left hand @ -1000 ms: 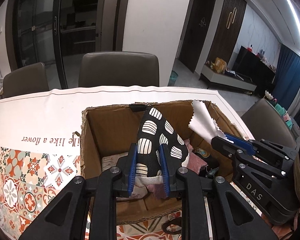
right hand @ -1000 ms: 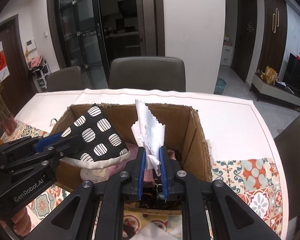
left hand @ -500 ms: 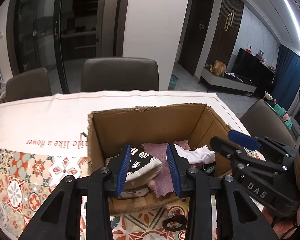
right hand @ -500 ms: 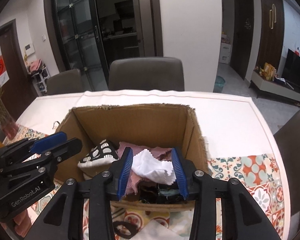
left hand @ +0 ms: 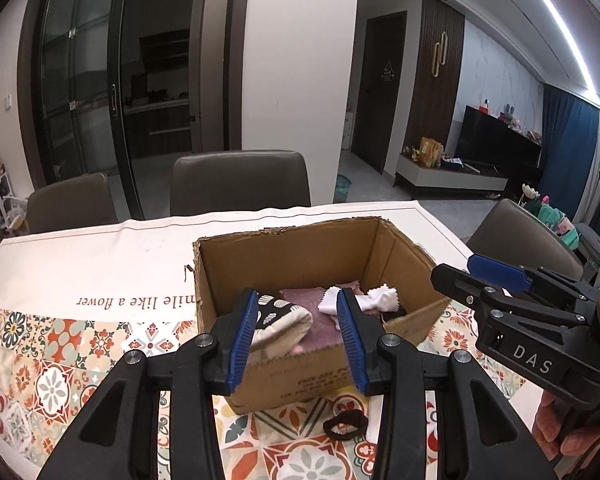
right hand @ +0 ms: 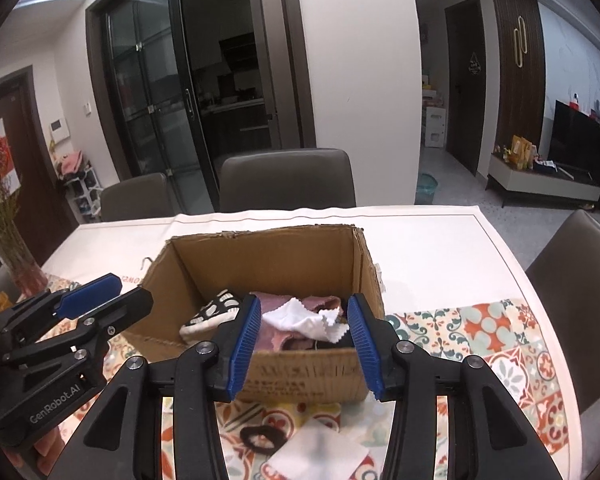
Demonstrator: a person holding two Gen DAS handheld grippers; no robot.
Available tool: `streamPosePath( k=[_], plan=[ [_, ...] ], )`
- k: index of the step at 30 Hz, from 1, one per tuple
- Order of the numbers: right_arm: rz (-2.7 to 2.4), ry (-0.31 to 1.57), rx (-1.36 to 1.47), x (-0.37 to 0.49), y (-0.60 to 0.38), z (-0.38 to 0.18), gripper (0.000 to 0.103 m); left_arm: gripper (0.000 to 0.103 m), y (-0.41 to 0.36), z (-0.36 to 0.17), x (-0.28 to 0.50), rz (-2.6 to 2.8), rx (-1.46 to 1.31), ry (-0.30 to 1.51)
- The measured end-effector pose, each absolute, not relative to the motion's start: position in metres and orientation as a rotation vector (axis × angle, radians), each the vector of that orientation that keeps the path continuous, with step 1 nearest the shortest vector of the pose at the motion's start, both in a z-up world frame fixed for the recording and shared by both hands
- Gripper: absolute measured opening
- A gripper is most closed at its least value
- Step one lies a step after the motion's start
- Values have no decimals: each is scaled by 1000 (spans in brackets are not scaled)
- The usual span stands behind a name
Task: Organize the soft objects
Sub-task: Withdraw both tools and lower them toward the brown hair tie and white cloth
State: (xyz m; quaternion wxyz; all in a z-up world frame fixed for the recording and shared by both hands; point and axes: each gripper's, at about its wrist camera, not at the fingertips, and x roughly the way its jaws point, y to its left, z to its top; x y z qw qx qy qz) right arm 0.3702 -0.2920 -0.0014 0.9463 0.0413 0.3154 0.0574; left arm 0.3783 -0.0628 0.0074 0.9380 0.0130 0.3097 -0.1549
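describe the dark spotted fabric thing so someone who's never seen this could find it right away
Start at the open cardboard box on the patterned tablecloth and look inside at its left end. The black pouch lies there, beside a mauve cloth and a white cloth. It alone is dark with white striped ovals and a cream edge.

left gripper [left hand: 298, 334]: black frame, silver screws, ribbed blue pads, white "GenRobot.AI" marking
right gripper [right hand: 303, 342]: same black-and-blue build, white "DAS" lettering
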Motion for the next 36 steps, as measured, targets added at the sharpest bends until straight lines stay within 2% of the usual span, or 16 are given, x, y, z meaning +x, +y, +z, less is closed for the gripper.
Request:
streamPosePath(
  k=[4,18,36],
  plan=[
    [103,621,88,354,-294,1,54,41,-60,8,360,-314,42,602],
    [67,608,88,308,-295,-11,54,47,-58,0,313,-330,82,555],
    [37,658,105,277,-289,-49,54,47,-56,-43,284,-373,146,609]
  ],
)
